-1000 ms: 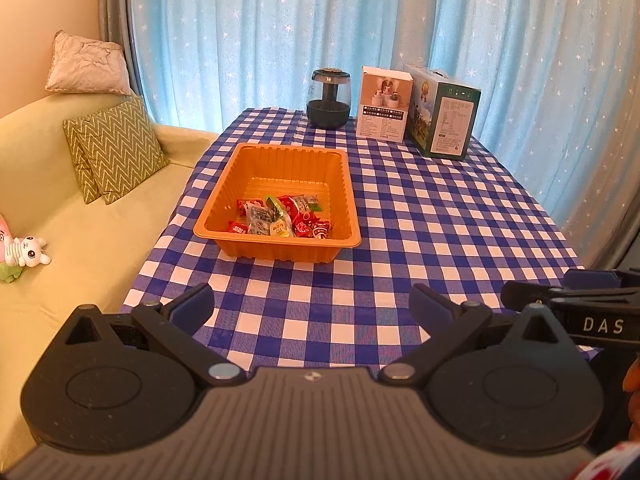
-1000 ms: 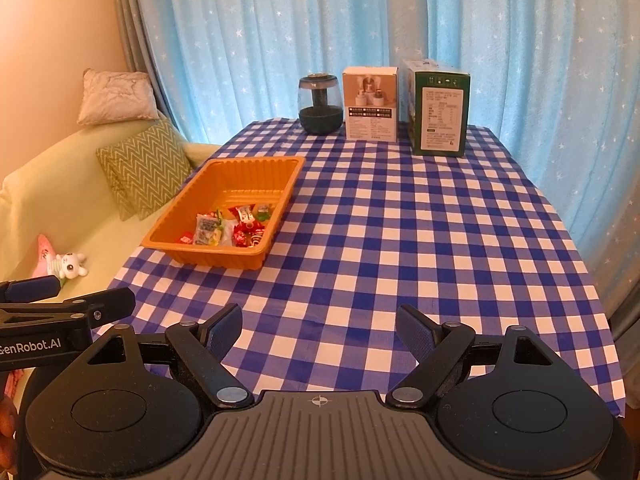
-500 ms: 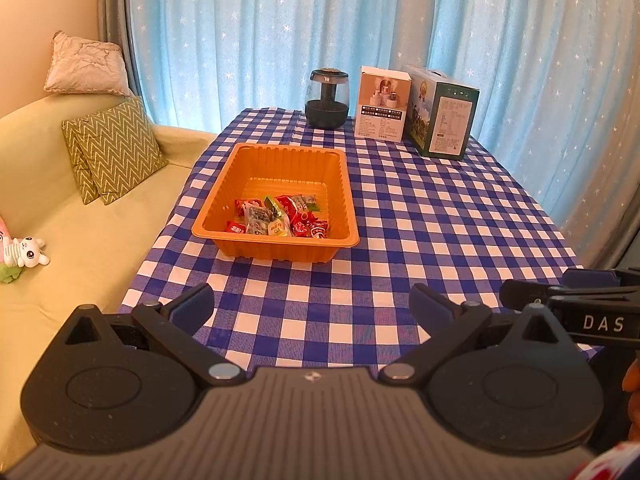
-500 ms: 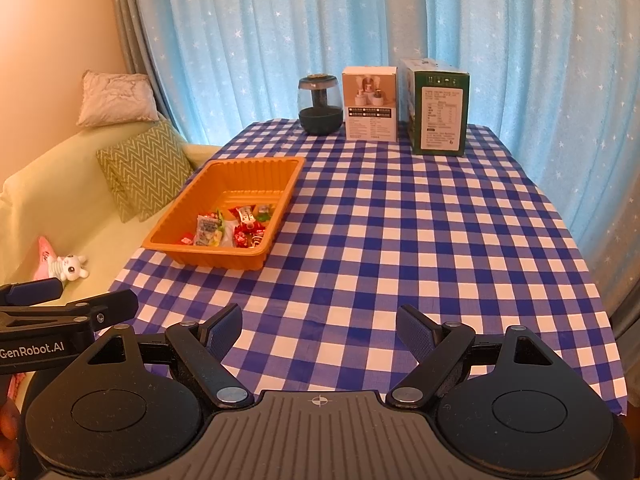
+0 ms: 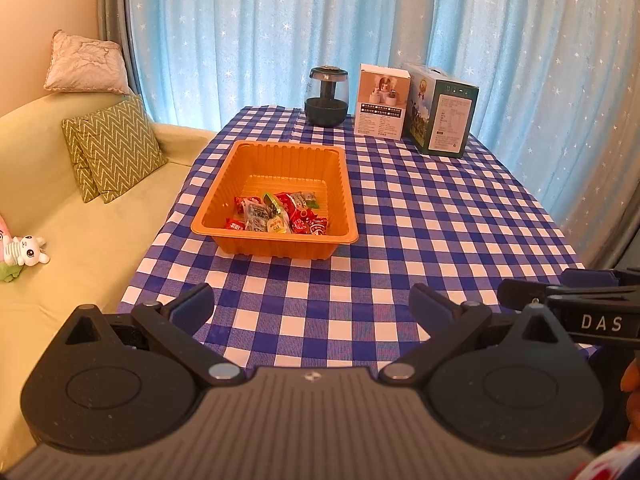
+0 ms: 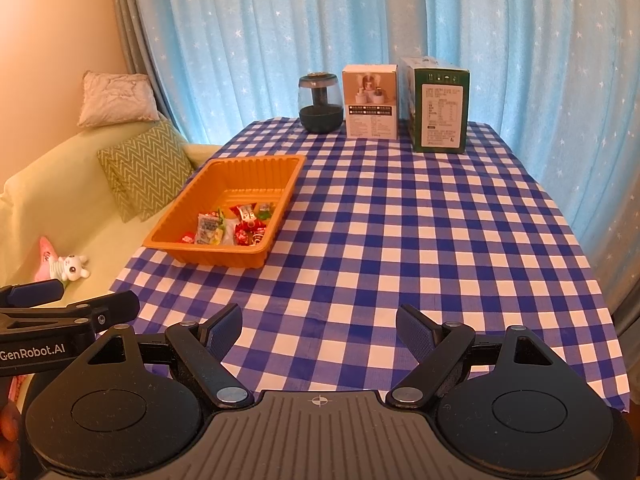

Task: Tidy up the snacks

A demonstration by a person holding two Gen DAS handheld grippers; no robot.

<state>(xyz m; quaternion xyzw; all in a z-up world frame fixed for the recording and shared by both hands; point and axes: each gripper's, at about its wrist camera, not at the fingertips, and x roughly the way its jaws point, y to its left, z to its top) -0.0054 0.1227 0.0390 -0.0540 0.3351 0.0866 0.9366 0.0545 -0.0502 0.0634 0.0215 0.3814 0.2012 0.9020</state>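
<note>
An orange plastic tray stands on the left half of the blue-and-white checked table. Several wrapped snacks lie in its near end. The tray also shows in the right wrist view with the snacks inside. My left gripper is open and empty, held over the table's near edge, short of the tray. My right gripper is open and empty, over the near edge to the right of the tray.
A dark glass jar, a white box and a green box stand along the table's far edge before blue curtains. A yellow-green sofa with cushions and a small plush toy lies left of the table.
Both grippers have drifted slightly back and up from the table. Tray and snacks have not moved. Both stay open.
</note>
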